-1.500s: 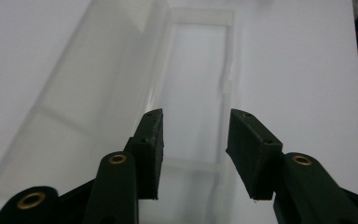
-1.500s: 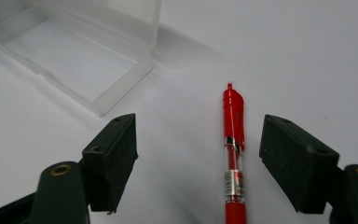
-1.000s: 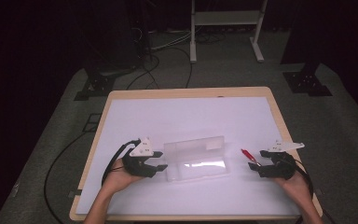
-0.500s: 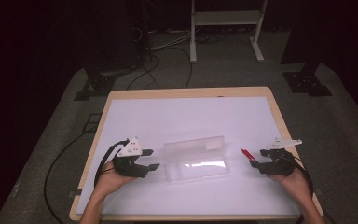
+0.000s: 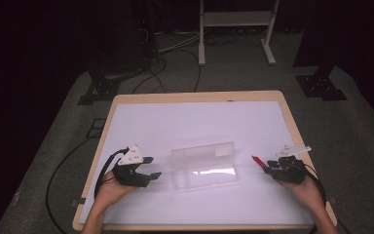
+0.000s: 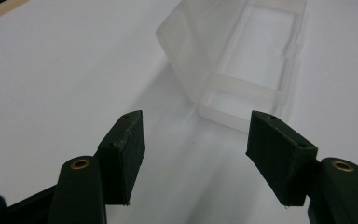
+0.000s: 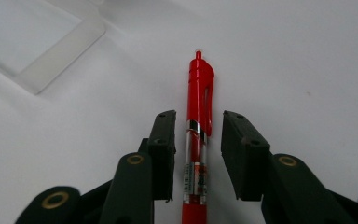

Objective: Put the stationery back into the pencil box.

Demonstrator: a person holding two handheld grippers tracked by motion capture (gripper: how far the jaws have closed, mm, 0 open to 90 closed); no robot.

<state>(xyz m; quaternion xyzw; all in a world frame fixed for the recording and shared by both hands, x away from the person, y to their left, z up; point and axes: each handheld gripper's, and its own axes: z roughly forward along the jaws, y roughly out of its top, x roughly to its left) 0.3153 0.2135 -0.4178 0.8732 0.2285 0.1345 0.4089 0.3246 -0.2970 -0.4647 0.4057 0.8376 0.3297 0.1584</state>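
My desk (image 5: 141,117) fills the middle of the high view, its white top bare apart from the clear plastic case (image 5: 204,165) lying open just below centre, long side running left to right, and the red pen (image 5: 257,160) lying apart from it to the right. My left tongs (image 5: 148,167) sit at the lower left, just clear of the case's short end; in the left gripper view their jaws have been spreading and now stand wide with nothing between them, the case (image 6: 242,60) beyond them toward the upper right. My right tongs (image 5: 268,167) are at the lower right, and in the right gripper view the pen (image 7: 198,135) lies flat between the jaws, long axis straight up the frame, the clicker and clip end pointing away from me toward the top. Those jaws have just been closing around the barrel, yet a sliver of white shows on each side, so I'd call them not yet clamped. My worry is the round, slick barrel: if one pad (image 7: 164,149) touches first, I expect the pen to roll or skid sideways, or pivot and come up crooked, too skewed to lay into the narrow case.
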